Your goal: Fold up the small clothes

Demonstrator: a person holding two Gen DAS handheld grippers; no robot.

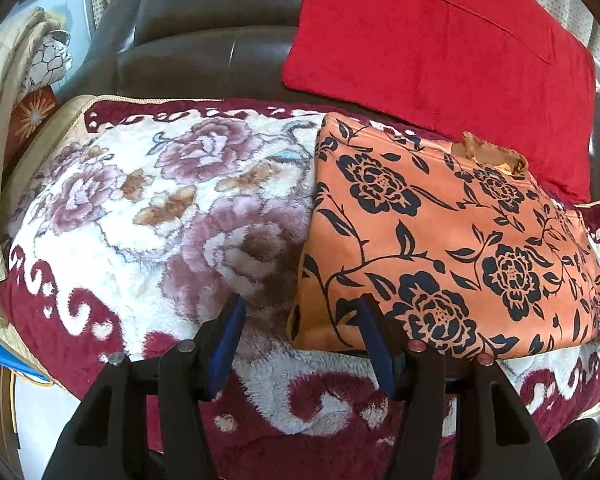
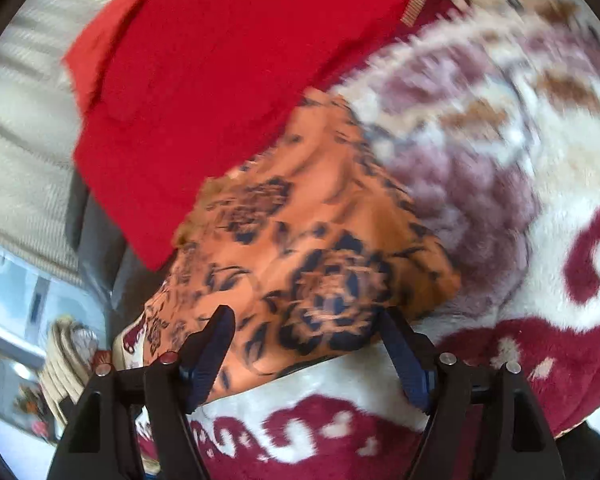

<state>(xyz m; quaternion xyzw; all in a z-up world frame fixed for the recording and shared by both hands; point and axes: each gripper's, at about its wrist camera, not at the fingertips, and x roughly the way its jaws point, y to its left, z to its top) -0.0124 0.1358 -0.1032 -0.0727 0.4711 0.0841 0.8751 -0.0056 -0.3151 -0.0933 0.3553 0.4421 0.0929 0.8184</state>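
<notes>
In the left wrist view we see the folded orange cloth [image 1: 452, 248] with its black flowers lying at the right of the frame on the plush blanket [image 1: 148, 208], a red cushion [image 1: 440, 44] behind it against the dark sofa [image 1: 204, 36]. Our left hand-held gripper [image 1: 302, 312] is released, jaws spread, near the cloth's lower left corner. In the blurred right wrist view, our right hand-held gripper [image 2: 304, 320] is also released, its fingers either side of the cloth's [image 2: 312, 240] near edge.

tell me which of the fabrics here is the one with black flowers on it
The orange cloth, folded flat on the fleece blanket. The blanket's flowers are mauve, and the red cushion is plain.
</notes>
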